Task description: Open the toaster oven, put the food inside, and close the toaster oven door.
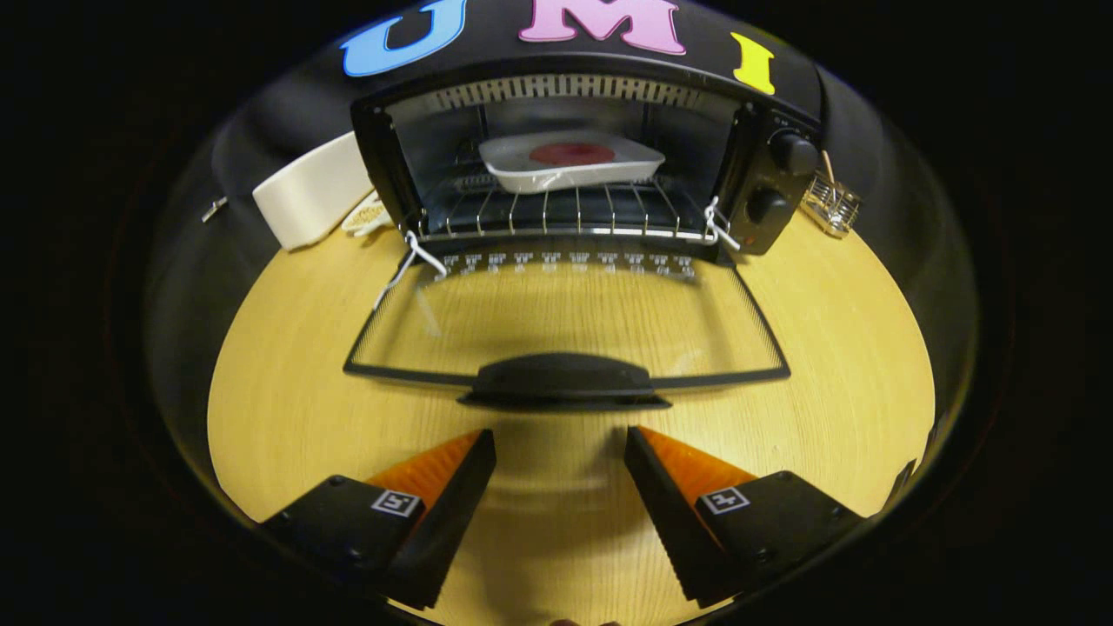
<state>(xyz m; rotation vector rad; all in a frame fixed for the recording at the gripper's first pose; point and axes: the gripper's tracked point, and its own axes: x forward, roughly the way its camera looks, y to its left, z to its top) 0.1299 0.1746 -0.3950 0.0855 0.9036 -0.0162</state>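
A black toaster oven (765, 174) stands at the back of the wooden table, its glass door (565, 322) folded down flat toward me. The door's black handle (563, 382) lies just ahead of my fingers. On the wire rack (556, 217) inside rests a white dish (569, 161) holding a round red piece of food (572, 154). My gripper (561, 448) hovers over the table in front of the door, open, with nothing between its fingers.
A cream-white oblong object (313, 191) lies to the left of the oven, with a small pale item (367, 216) beside it. A small wire basket (832, 204) sits to the oven's right. Bare wooden tabletop (287, 391) spreads on both sides of the door.
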